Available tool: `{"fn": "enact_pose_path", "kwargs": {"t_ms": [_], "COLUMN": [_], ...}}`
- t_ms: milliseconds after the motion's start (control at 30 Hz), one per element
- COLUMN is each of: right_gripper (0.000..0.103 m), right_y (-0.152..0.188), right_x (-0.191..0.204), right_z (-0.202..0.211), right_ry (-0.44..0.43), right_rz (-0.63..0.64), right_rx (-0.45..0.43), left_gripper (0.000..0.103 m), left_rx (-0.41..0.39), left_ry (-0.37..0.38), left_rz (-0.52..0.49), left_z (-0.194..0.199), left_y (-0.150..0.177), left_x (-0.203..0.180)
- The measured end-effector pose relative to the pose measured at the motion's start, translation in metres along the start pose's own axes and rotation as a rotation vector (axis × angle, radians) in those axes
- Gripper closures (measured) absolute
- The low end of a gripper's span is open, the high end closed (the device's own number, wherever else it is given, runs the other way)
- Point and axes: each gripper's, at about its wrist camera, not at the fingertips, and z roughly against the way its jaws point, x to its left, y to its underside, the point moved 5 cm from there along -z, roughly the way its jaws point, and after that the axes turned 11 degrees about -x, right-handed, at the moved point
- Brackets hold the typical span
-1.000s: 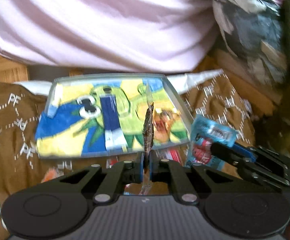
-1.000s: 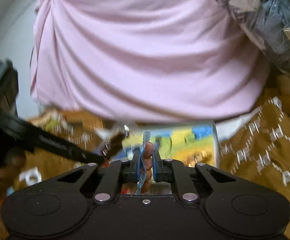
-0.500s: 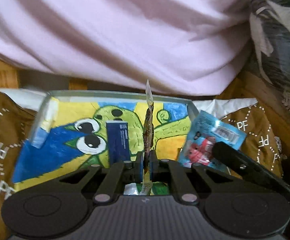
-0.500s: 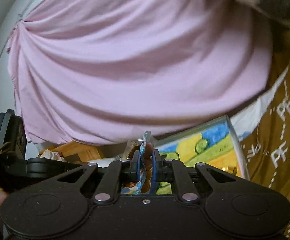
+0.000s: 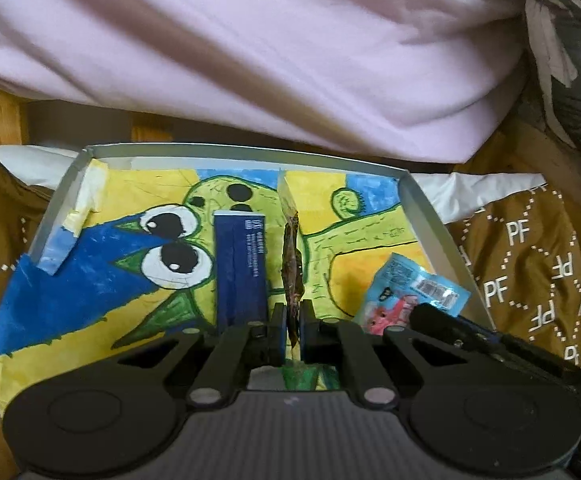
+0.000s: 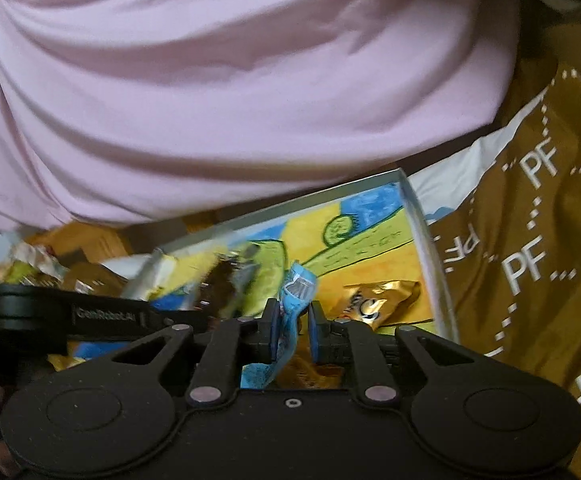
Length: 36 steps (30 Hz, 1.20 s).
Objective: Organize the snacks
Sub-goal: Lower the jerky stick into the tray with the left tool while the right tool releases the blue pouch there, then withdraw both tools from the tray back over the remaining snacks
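A shallow grey tray [image 5: 426, 224], lined with a painted cartoon in yellow, green and blue, lies in front of me. My left gripper [image 5: 292, 320] is shut on a thin brown snack packet [image 5: 290, 256], held edge-on and upright over the tray's middle. A dark blue box [image 5: 240, 268] lies in the tray just left of it. My right gripper [image 6: 294, 328] is shut on a light blue snack packet [image 6: 296, 292], low over the tray's right side [image 6: 422, 232]. That same light blue packet [image 5: 410, 292] appears in the left wrist view. A gold packet [image 6: 378, 300] lies in the tray.
A person in a pink shirt [image 5: 290, 60] stands close behind the tray. Brown cloth printed with white letters [image 5: 530, 248] covers the surface around it. Loose wrappers [image 6: 38, 264] lie left of the tray. A dark patterned bag [image 5: 570, 60] is at the far right.
Both grippers have moved forward and down over the tray. The right gripper has brought the light blue packet down close to the tray's right side. Both stay closed on their packets.
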Motion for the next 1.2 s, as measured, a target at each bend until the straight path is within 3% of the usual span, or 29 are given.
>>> {"fn": "enact_pose_path", "kwargs": {"t_ms": [200,300,367,467,567,733,900,1200], "right_gripper": [0.074,0.063,0.055,0.035,0.024,0.007,0.001,0.001], "right_y": [-0.001,-0.002,-0.002,-0.005,-0.011,-0.025,-0.042,-0.051], "right_x": [0.005,0.010,0.014,0.020,0.028,0.045,0.068,0.110], "right_z": [0.000,0.002,0.005,0.013,0.026,0.057,0.092,0.157], "right_ry": [0.065,0.078,0.085,0.093,0.088,0.071,0.028,-0.015], "right_rz": [0.117,0.174,0.209,0.245,0.261,0.276,0.291,0.292], "right_rx": [-0.005,-0.016,-0.029,-0.050,-0.077,-0.133,-0.212,-0.310], "left_gripper": [0.087,0.071,0.052,0.034,0.018,0.001,0.000,0.000], "left_rx": [0.023,0.029,0.019,-0.021,-0.073,-0.188,-0.250,-0.318], "left_ry": [-0.100,-0.130,-0.150,-0.169,-0.190,-0.237,-0.272,-0.327], "left_rz": [-0.056,-0.075,-0.074,-0.058,-0.033,-0.015,-0.027,-0.070], "left_z": [-0.003,-0.002,0.003,0.017,0.036,0.080,0.122,0.197], "left_y": [0.006,0.010,0.010,0.007,0.001,-0.007,-0.010,-0.005], "left_x": [0.006,0.010,0.012,0.015,0.019,0.025,0.031,0.033]}}
